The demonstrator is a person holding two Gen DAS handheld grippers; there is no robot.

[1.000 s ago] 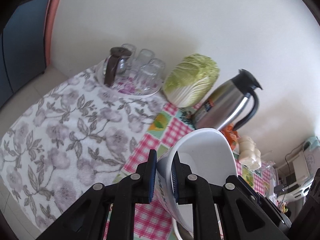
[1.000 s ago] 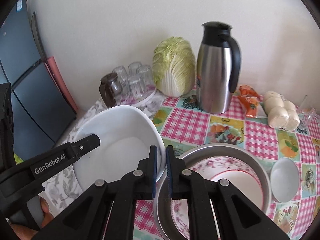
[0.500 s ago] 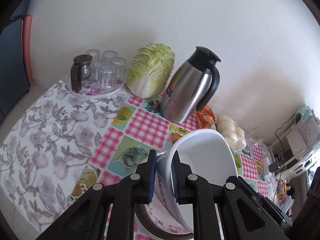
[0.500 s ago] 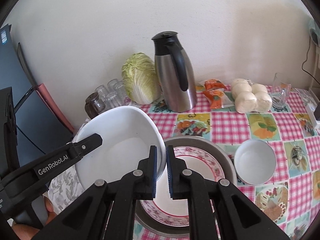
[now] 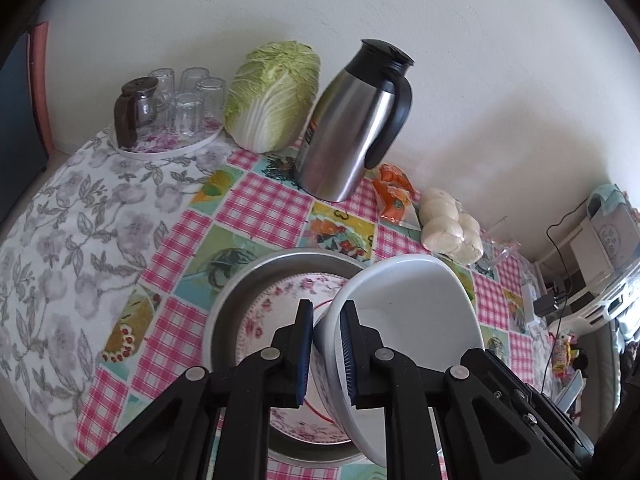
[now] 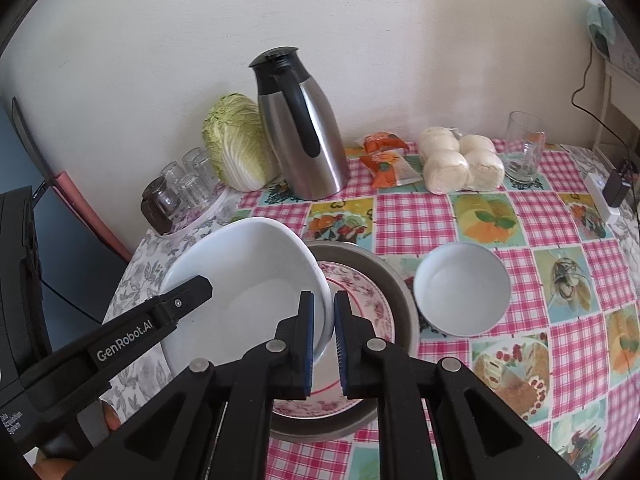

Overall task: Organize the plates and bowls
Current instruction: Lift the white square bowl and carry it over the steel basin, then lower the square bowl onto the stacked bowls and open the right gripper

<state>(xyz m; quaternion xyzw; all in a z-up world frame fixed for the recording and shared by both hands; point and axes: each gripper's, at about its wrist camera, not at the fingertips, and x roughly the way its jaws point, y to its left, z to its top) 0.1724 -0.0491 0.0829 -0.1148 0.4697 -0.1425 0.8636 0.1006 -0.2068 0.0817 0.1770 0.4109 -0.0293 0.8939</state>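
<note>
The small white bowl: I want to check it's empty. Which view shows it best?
The right wrist view: the small white bowl sits whole and unobstructed, its inside bare. The left wrist view does not show it.

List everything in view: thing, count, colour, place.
large bowl: one, white, held tilted over the metal basin
metal basin: one, grey, front centre
floral plate: one, white and pink, inside basin
small bowl: one, white, right of basin
thermos jug: one, steel and black, back
cabbage: one, green, left of jug
glasses: several, clear, on back-left tray
buns: bagged, white, right of jug
left gripper: black, clamped on large bowl's rim
right gripper: black, clamped on the opposite rim
</note>
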